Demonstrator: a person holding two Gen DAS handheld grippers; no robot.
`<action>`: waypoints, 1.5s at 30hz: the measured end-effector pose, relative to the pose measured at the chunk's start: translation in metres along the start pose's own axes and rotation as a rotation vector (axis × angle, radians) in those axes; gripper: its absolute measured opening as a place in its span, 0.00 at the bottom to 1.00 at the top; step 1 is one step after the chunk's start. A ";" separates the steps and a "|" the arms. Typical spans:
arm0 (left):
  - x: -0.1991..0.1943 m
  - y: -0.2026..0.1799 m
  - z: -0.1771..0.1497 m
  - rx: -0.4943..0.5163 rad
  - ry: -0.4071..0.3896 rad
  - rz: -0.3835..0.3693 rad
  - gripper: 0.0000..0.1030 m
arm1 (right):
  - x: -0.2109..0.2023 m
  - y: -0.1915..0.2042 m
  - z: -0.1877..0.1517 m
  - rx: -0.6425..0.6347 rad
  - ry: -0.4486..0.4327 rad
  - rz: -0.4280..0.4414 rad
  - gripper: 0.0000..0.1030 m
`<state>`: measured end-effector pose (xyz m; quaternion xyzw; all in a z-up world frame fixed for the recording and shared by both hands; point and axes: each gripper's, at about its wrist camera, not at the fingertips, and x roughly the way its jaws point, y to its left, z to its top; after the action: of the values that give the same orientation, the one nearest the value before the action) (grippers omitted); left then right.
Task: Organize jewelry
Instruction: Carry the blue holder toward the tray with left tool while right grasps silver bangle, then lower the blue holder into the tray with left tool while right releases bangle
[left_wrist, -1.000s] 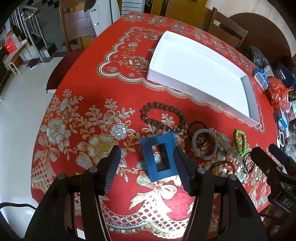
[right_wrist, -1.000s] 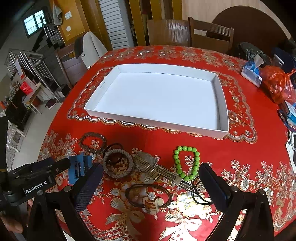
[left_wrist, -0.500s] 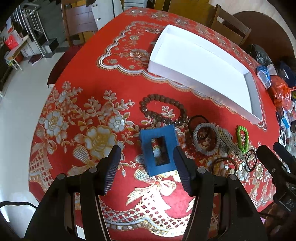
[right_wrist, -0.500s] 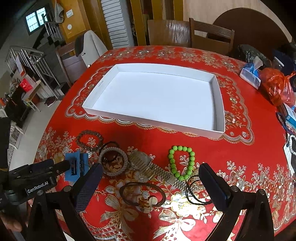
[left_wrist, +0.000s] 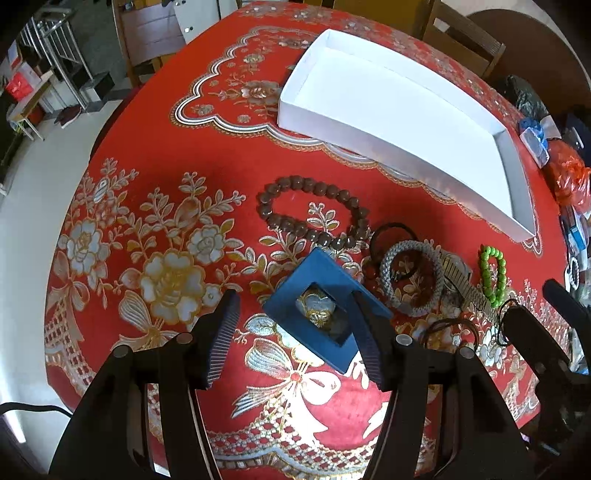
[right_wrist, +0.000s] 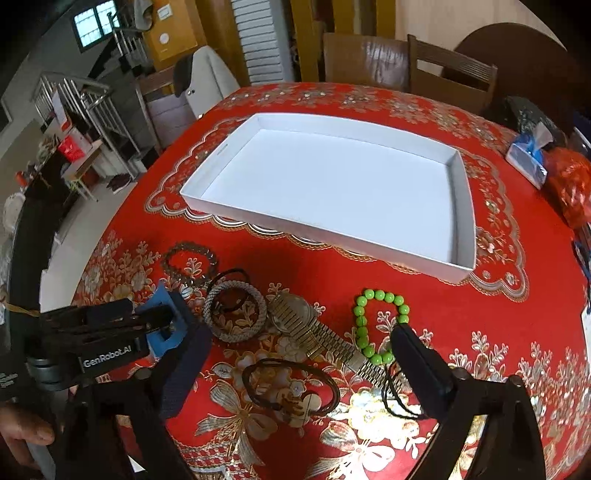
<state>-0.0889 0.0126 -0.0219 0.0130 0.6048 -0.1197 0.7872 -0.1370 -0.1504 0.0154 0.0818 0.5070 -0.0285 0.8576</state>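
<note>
Blue plastic frames a jewelry box (left_wrist: 325, 314) lying tilted on its diamond axis between the left gripper (left_wrist: 295, 339) and its spread jaws, the right pad touching. Right of the box, the right gripper (right_wrist: 295, 373), jaws wide but closing, straddles a brown cord bracelet (right_wrist: 291, 384), untouched.
</note>
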 end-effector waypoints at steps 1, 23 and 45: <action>-0.003 0.004 0.000 -0.023 -0.010 -0.035 0.58 | 0.000 -0.002 0.002 0.002 -0.002 0.004 0.90; 0.025 0.002 0.018 -0.231 0.051 -0.038 0.55 | 0.042 0.003 0.023 -0.209 0.096 0.141 0.50; -0.021 0.032 0.043 -0.153 -0.050 -0.050 0.50 | 0.030 0.003 0.047 -0.190 0.076 0.248 0.06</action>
<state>-0.0466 0.0403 0.0060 -0.0654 0.5924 -0.0931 0.7975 -0.0818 -0.1547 0.0115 0.0631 0.5255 0.1290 0.8386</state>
